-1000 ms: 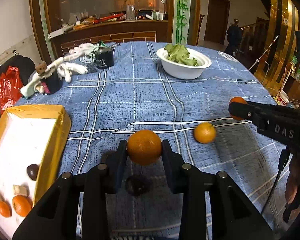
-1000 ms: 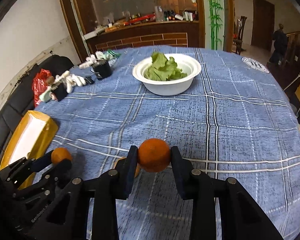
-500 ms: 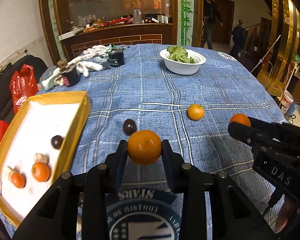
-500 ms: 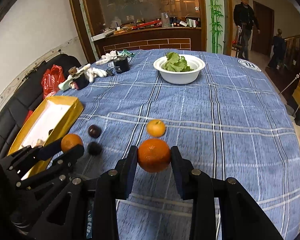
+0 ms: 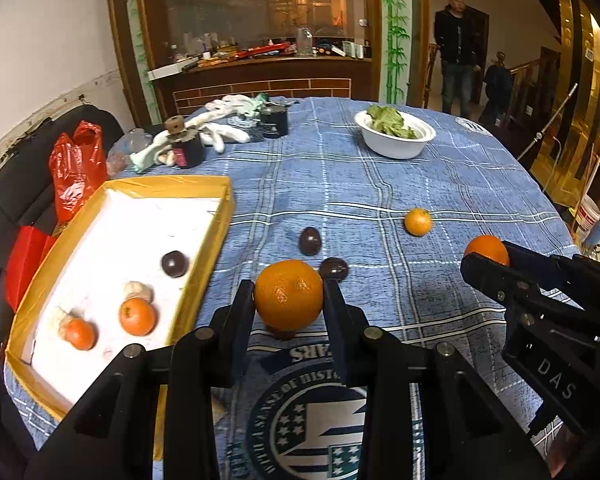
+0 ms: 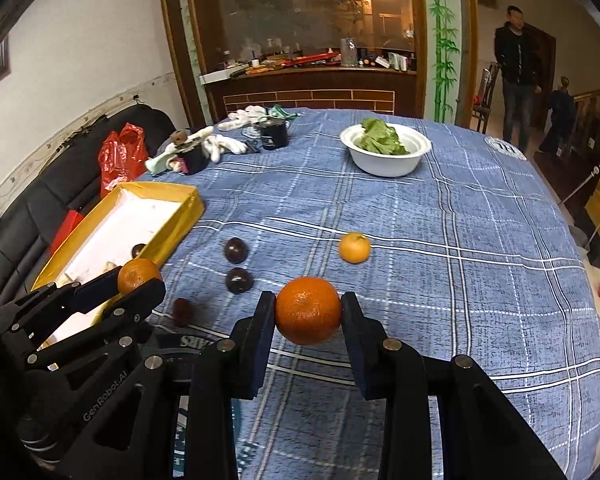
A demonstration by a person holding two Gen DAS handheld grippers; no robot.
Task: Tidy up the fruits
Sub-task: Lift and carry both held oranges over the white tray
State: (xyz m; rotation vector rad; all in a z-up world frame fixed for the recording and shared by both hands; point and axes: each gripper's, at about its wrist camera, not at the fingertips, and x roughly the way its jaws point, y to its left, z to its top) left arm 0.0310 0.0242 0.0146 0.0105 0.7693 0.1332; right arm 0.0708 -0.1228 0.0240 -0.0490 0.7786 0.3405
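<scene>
My left gripper (image 5: pixel 289 296) pinches a round orange tangerine (image 5: pixel 289 294) squarely between its black fingers, lifted over the blue plaid tablecloth (image 5: pixel 340 184) beside the yellow-rimmed white tray (image 5: pixel 220 216). My right gripper (image 6: pixel 308 312) likewise clamps a second orange tangerine (image 6: pixel 308 310) at its fingertips, above the cloth.

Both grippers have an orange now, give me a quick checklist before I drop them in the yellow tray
1. Left gripper shut on its round orange: ok.
2. Right gripper shut on its own orange: ok.
3. Both oranges lifted off the blue plaid tablecloth: ok.
4. Bare white floor left in the yellow-rimmed tray: ok.
5. Left gripper over the tray: not ok, it is beside the rim.
6. Loose fruit left on the cloth, a small orange and dark plums: not ok.
</scene>
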